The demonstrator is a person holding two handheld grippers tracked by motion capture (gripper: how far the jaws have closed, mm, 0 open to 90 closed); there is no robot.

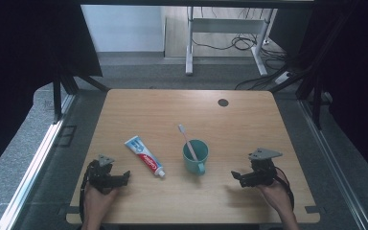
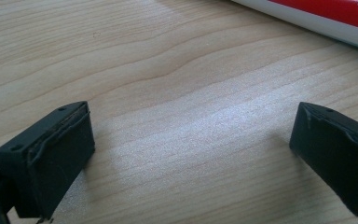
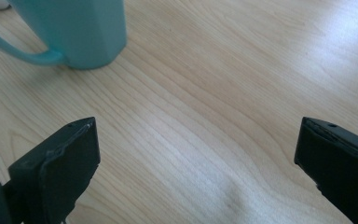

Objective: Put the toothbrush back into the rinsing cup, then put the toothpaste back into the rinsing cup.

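I have both grippers low at the near edge of the wooden table (image 1: 249,110), one at each side, so that the things in the middle are free to reach. The toothpaste tube (image 1: 145,156) lies flat between the left gripper (image 1: 126,175) and the teal mug (image 1: 195,156), with its cap end toward me. The mug stands upright with its handle toward my side, and a toothbrush (image 1: 186,140) leans inside it, the bristles up and away from me. I judge this placing is a start position: each gripper points inward at the thing nearest to it, the left at the tube, the right gripper (image 1: 234,175) at the mug.

In the left gripper view the two jaws stand wide apart over bare wood, and the tube (image 2: 326,16) is just ahead, not touched. In the right gripper view the jaws are also spread wide with nothing between them; the mug (image 3: 81,30) is ahead, near but apart.
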